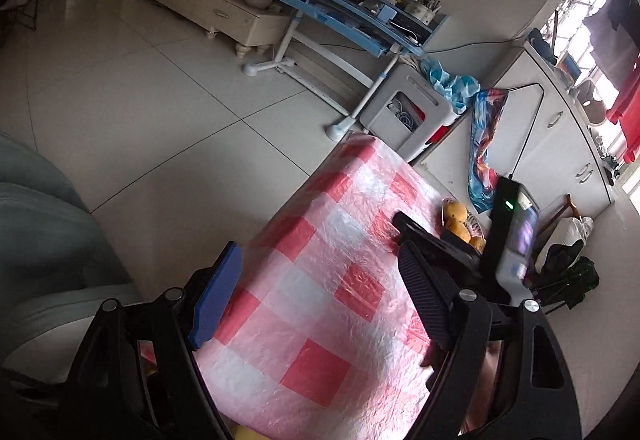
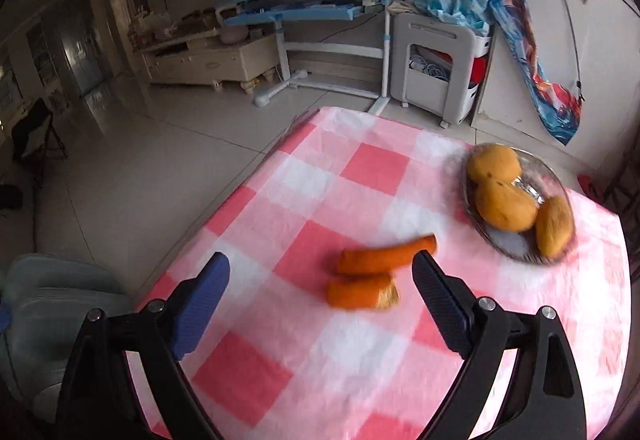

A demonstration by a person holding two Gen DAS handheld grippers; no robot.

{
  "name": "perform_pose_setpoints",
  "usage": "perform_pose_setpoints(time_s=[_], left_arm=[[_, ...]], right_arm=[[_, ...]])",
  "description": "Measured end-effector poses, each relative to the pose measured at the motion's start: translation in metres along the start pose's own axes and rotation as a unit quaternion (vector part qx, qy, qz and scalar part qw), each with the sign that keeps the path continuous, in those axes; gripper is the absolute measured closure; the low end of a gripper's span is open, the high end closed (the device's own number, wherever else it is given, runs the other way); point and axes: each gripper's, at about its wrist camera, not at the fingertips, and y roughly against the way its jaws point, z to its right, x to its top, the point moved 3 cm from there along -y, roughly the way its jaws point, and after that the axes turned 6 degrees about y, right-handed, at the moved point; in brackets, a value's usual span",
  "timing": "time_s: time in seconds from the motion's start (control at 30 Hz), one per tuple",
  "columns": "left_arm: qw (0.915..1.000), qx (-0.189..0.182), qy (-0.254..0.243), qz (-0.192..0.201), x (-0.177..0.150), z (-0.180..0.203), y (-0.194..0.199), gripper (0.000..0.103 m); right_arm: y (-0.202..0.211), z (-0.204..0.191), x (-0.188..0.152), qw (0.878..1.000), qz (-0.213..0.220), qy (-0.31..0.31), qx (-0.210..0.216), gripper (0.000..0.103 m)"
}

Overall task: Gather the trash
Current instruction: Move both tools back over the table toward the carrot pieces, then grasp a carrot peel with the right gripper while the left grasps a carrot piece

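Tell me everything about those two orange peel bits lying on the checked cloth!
The orange peel pieces are two curled strips, bright orange outside, with a paler, pithy end showing on the nearer one. They lie side by side, apparently touching, on the pink-and-white checked tablecloth, left of the glass dish of whole fruit. They look slightly blurred. The right gripper is open around them, and neither finger seems to touch them.

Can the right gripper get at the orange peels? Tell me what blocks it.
Probably yes: the right gripper is open, the orange peels lie on bare tablecloth ahead of its fingers, nothing between.
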Motion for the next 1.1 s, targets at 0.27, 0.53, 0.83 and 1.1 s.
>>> perform_pose_setpoints(time_s=[0.27, 0.53, 0.83, 1.1], left_arm=[[0.9991, -0.003, 0.001, -0.043, -0.007, 0.000, -0.012, 0.026], [0.9977, 0.003, -0.022, -0.063, -0.017, 0.007, -0.021, 0.026], [0.9909, 0.033, -0.106, -0.075, -0.046, 0.025, -0.030, 0.025], [0.9891, 0.052, -0.134, -0.034, -0.054, 0.032, -0.032, 0.025]], right_arm=[[-0.054, 0.010, -0.004, 0.997, -0.063, 0.009, 0.045, 0.017], [0.009, -0.008, -0.075, 0.988, -0.094, 0.068, 0.102, 0.017], [0.127, 0.043, -0.144, 0.991, -0.013, -0.048, 0.120, 0.016], [0.098, 0.049, -0.138, 0.989, -0.027, -0.100, 0.104, 0.040]])
